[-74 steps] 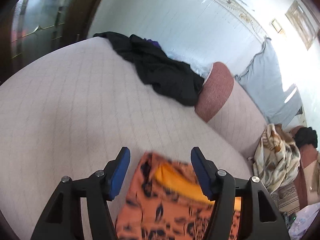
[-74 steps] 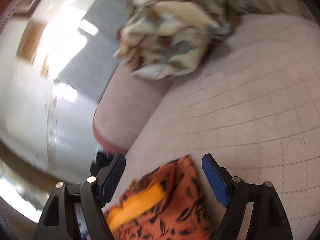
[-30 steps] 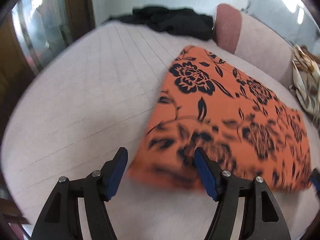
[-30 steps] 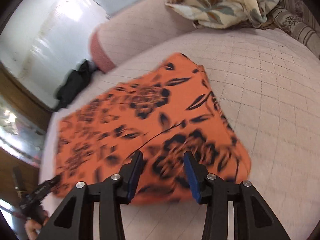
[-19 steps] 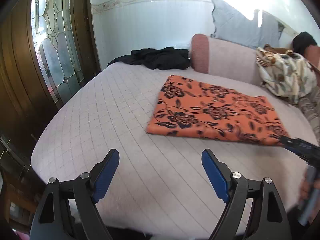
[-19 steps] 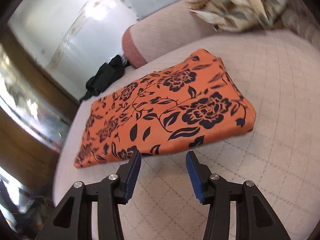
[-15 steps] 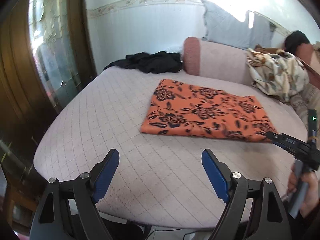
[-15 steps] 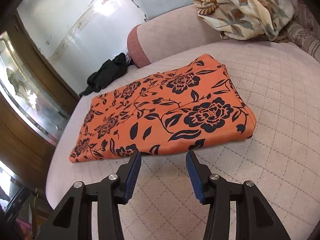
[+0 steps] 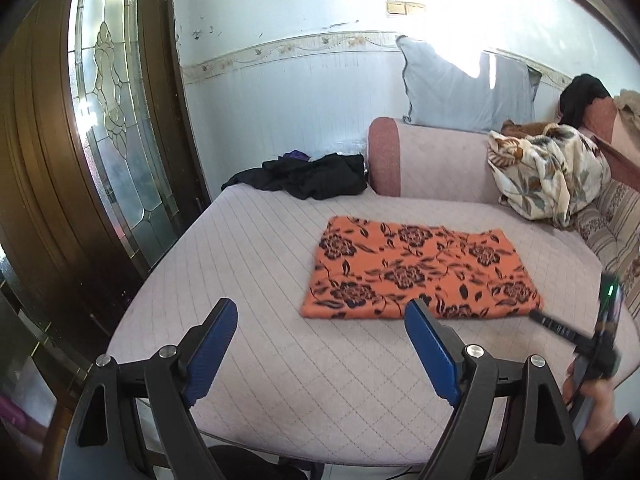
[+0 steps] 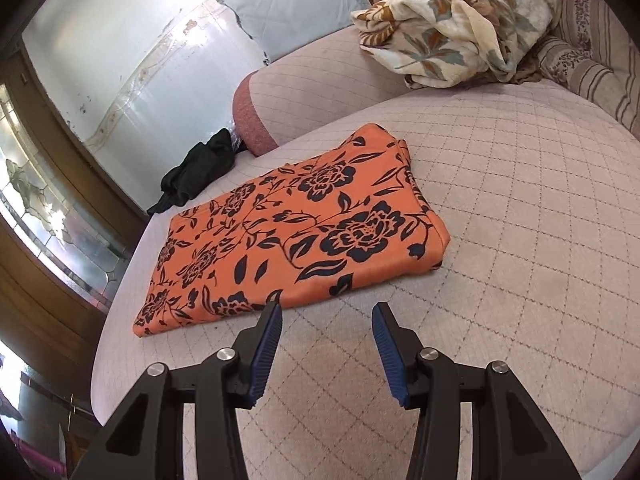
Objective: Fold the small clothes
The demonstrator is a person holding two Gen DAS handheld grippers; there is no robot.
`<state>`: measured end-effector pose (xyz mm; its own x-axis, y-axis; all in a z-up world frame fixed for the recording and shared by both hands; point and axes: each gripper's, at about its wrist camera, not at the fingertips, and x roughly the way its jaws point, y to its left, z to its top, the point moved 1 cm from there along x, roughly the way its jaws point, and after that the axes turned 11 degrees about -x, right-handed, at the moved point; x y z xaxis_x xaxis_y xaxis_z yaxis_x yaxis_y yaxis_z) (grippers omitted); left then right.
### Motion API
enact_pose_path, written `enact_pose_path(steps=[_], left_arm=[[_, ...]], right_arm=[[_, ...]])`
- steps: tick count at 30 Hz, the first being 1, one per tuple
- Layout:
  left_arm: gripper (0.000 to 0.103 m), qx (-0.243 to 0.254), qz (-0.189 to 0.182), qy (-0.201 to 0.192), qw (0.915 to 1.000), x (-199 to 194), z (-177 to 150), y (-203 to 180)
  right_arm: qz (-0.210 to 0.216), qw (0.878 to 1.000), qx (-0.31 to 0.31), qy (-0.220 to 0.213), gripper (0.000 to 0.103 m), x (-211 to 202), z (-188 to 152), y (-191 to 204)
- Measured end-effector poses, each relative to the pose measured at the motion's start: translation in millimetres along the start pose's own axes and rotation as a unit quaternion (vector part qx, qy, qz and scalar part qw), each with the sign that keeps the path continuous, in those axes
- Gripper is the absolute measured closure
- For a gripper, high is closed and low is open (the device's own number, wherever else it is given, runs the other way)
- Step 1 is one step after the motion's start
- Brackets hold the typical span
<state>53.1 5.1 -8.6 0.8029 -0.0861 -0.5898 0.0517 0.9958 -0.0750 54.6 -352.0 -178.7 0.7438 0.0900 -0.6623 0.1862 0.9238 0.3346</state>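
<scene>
We see the folded orange floral garment (image 9: 416, 270) flat on the quilted pink sofa bed (image 9: 248, 248) beside a glazed wooden door (image 9: 108, 92), with our left claw (image 9: 320, 320) and right claw (image 10: 326, 320) both spread, empty.

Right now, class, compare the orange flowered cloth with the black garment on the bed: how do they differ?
The orange flowered cloth lies folded flat in a neat rectangle; the black garment sits crumpled in a heap. The orange cloth is patterned with dark flowers; the black one looks plain. The orange cloth lies mid-bed; the black garment lies at the far edge by the bolster. Both rest on the quilted bed, and no hand-held gripper touches either.
</scene>
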Motion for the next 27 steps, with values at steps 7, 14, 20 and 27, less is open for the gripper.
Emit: enact_pose_path(steps=[7,14,20,27], left_arm=[[0.017,-0.039,0.031,0.009,0.9987,-41,192,15],[0.003,-0.088,0.036,-0.134,0.9864,-157,314,43],[0.000,0.055,0.013,-0.172,0.9836,-138,184,9],[0.000,0.106,0.015,-0.135,0.9851,-91,50,-1]], right_arm=[[0.007,1.000,-0.006,0.001,0.052,2,-1,6],[0.003,1.000,-0.005,0.005,0.052,5,-1,4],[0.002,1.000,-0.016,0.003,0.052,6,0,8],[0.006,0.997,-0.062,-0.045,0.049,-33,11,32]])
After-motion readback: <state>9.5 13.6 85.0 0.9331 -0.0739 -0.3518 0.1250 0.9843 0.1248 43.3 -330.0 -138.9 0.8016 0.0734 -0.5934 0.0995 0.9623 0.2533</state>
